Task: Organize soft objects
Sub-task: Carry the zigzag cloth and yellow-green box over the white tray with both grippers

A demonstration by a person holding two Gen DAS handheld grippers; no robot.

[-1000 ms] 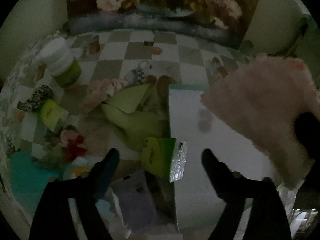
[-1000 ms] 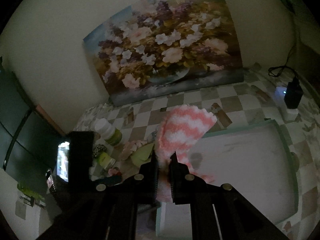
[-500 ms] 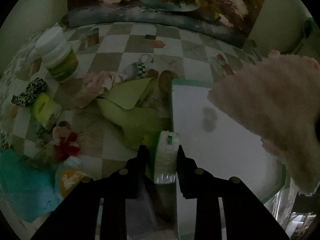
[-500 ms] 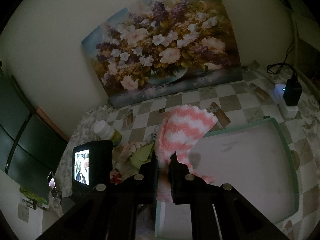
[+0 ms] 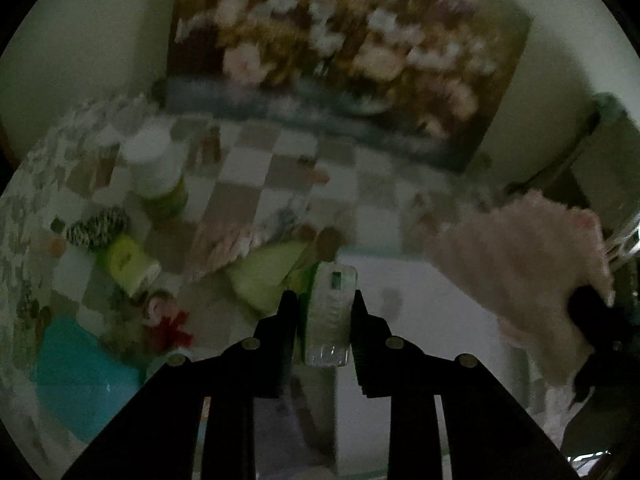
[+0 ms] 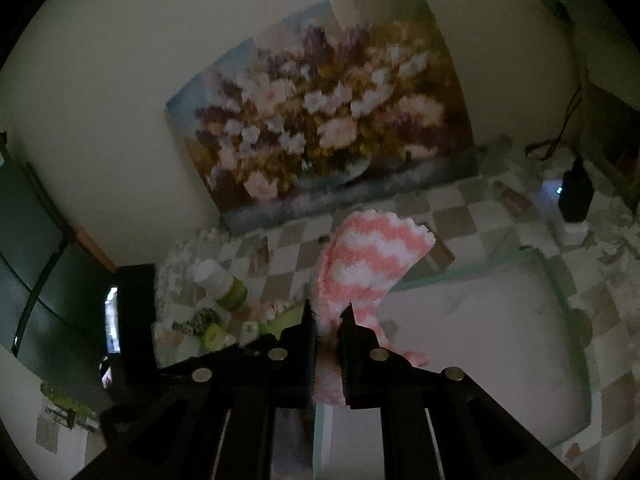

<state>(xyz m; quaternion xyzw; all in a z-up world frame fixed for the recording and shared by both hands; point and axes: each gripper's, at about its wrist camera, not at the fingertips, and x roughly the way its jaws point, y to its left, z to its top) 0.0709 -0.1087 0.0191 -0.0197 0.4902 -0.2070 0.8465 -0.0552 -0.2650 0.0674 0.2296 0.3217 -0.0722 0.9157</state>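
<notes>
Tray [image 6: 568,308] on the checked tabletop [image 5: 248,200], bare inside. Striped sock [image 6: 372,264] pinched in the right tongs [image 6: 328,320], hanging over the tray's near edge. Left tongs [image 5: 325,304], wide a second ago, now clamped narrow on a green packet [image 5: 330,312] and lifting it off the clutter. Two items in hand, likely bound for the tray.

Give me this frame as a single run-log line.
left gripper: shut on green-and-white packet, lifted | right gripper: shut on pink-and-white fuzzy sock, over white tray | tray: bare
</notes>
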